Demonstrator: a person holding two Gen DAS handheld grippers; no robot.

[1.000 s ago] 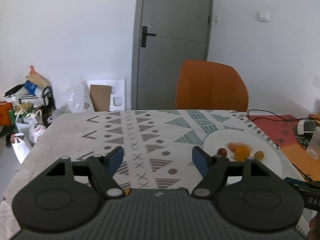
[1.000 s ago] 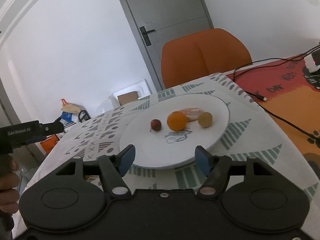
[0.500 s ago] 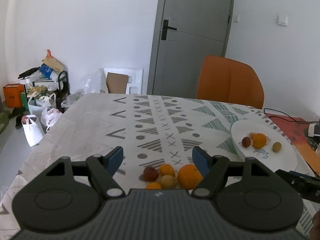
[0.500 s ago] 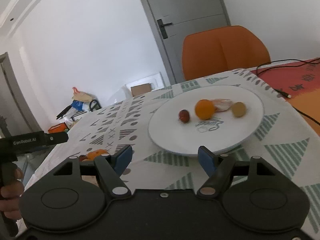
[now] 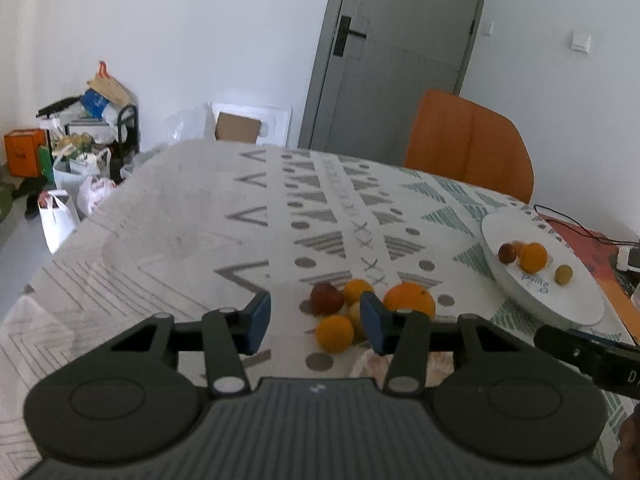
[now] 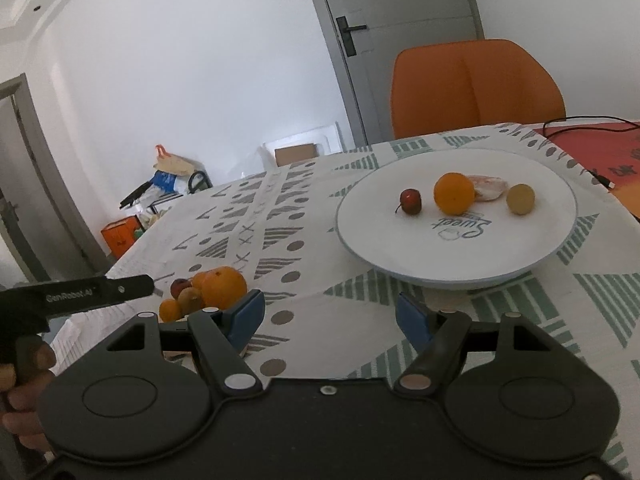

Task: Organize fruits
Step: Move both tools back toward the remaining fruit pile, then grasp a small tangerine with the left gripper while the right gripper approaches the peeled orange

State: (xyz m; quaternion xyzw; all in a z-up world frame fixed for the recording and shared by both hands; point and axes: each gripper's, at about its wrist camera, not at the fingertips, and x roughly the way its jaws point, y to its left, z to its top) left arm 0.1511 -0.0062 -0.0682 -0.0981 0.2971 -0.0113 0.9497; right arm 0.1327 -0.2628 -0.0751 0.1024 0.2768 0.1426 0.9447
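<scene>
A pile of loose fruit lies on the patterned tablecloth: a large orange (image 5: pixel 410 302), a dark red fruit (image 5: pixel 326 298) and two small oranges (image 5: pixel 335 333). My left gripper (image 5: pixel 315 322) hovers just before the pile, its jaws closing; the nearest small orange shows between the pads, which do not touch it. The white plate (image 6: pixel 400 248) holds a red cherry-like fruit (image 6: pixel 410 201), an orange (image 6: pixel 455 194), a pinkish piece (image 6: pixel 488 188) and a yellow-green fruit (image 6: pixel 520 199). My right gripper (image 6: pixel 330 318) stands open and empty in front of the plate's near rim. The pile (image 6: pixel 218 286) lies to its left.
An orange chair (image 5: pixel 468 144) stands behind the table, before a grey door (image 5: pixel 392 52). Bags and boxes (image 5: pixel 76 152) clutter the floor at the left. A red mat with a black cable (image 6: pixel 592 136) lies right of the plate. One of the left gripper's fingers (image 6: pixel 120 289) crosses the right wrist view.
My left gripper came down toward the fruit pile, which now lies right at its pads, and its jaws narrowed. My right gripper shifted, so the plate sits further right and the pile has come into its view.
</scene>
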